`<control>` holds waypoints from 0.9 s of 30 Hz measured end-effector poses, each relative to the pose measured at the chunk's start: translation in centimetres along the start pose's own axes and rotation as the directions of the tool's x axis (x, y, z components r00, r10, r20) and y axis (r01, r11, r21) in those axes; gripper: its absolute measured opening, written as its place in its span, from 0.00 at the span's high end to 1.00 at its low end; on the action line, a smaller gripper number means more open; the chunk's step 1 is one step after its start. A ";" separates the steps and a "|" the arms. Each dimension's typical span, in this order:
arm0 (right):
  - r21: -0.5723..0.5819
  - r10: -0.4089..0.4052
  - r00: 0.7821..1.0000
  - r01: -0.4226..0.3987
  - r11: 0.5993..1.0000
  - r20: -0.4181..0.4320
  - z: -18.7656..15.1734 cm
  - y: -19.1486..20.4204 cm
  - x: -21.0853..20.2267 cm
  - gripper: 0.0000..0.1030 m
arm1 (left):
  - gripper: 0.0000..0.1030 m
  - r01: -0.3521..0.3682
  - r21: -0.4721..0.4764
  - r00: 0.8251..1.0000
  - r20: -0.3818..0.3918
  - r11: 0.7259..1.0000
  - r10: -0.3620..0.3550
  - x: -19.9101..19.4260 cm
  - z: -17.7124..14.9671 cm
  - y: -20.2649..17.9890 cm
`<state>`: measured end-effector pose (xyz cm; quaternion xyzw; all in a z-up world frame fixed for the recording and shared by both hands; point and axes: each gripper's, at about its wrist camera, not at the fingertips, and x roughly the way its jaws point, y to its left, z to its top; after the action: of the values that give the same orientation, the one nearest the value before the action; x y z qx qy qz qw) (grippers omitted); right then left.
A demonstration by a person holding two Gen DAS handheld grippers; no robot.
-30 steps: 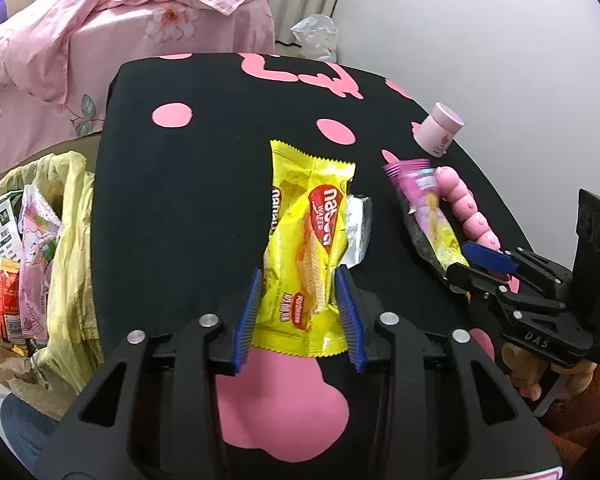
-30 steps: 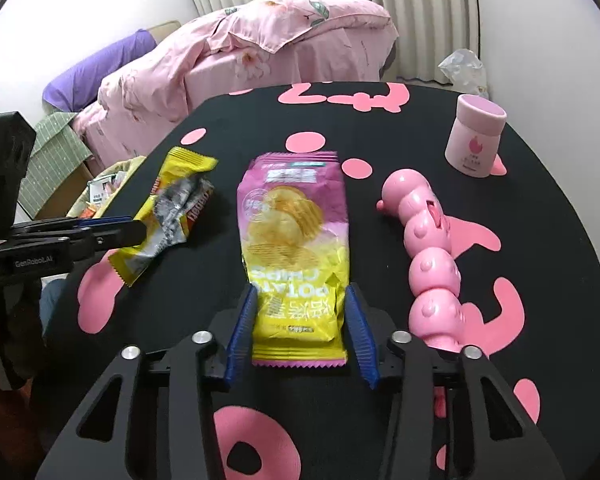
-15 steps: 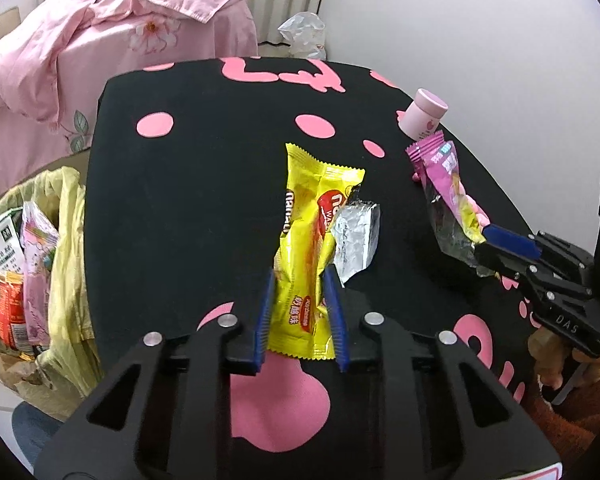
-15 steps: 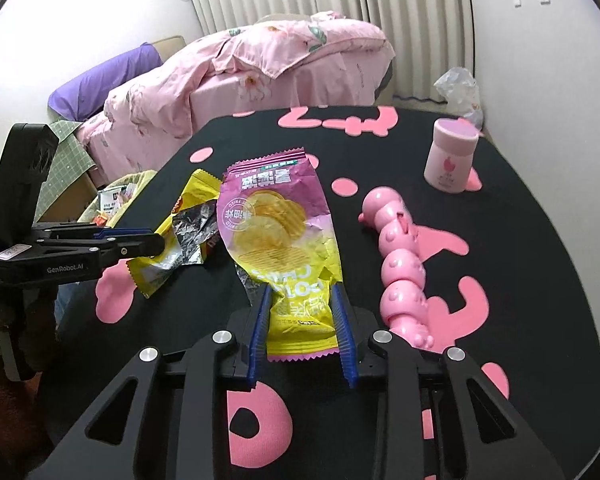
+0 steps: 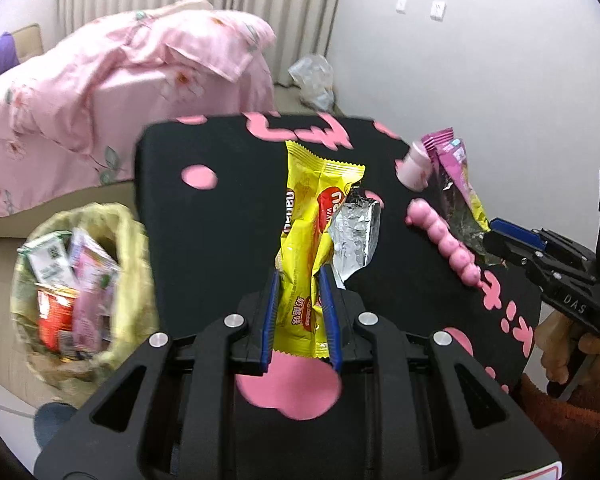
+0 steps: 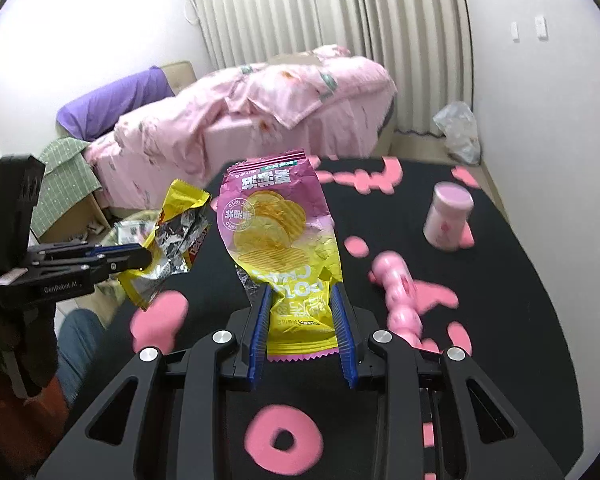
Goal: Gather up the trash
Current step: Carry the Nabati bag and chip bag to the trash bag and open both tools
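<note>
Yellow foil wafer wrapper (image 5: 308, 240): pinched in your L gripper (image 5: 302, 316), lifted off the black pink-patterned table (image 5: 220, 236). R gripper (image 6: 304, 328) clamps pink-yellow chip bag (image 6: 280, 240), also raised. Lined trash basket (image 5: 80, 288) sits left, below table edge.

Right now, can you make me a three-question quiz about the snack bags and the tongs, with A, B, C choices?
1. Where is the trash basket?
A. on the bed
B. on the floor beside the table
C. on the table

2. What colour is the bead toy?
A. pink
B. green
C. blue

3. What are the left tongs doing?
A. hanging open
B. squeezing the yellow wafer wrapper
C. gripping the cup

Answers: 1 B, it sits low, past the edge of the table. 2 A, every bead is pink. 3 B, the wrapper is pinched and lifted; the right tongs hold the chip bag.
</note>
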<state>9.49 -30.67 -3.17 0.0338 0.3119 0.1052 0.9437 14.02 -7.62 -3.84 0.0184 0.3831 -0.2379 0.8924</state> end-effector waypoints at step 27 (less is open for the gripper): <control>-0.315 0.233 0.953 -0.286 0.905 -0.196 7.3 19.2 16.2 0.71 | 0.81 -0.296 -0.331 0.955 -0.103 0.896 0.278 0.7 -5.4 21.9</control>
<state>23.07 -8.35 -4.23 -0.0966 0.3536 0.2845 0.8858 20.45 12.69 -11.38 -0.0745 0.4351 -0.0327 0.8967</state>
